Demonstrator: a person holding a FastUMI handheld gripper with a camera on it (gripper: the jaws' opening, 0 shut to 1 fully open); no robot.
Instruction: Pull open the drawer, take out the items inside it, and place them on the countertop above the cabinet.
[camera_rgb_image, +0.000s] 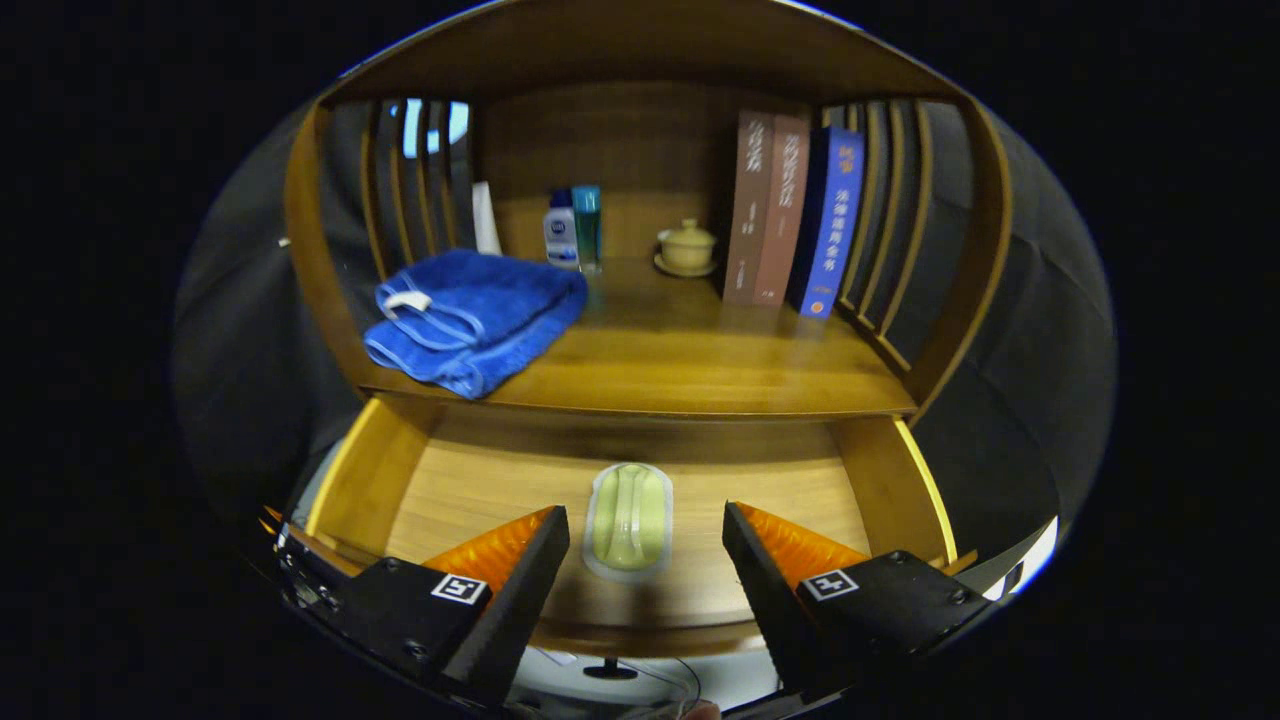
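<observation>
The wooden drawer (370, 480) is pulled open below the countertop (680, 370). Flat on its floor lies a pale green oval item with a clear rim (628, 520), lengthwise between and just ahead of my fingers. My gripper (645, 525) hovers over the drawer's front, open, one finger on each side of the green item and neither touching it. A folded blue towel (470, 320) rests on the left part of the countertop, overhanging its front edge a little.
At the back of the countertop stand two small bottles (572, 228), a lidded tea cup on a saucer (686, 248) and three upright books (790, 225). Slatted wooden sides (900, 230) close the shelf left and right. The drawer's knob (610, 668) shows below the fingers.
</observation>
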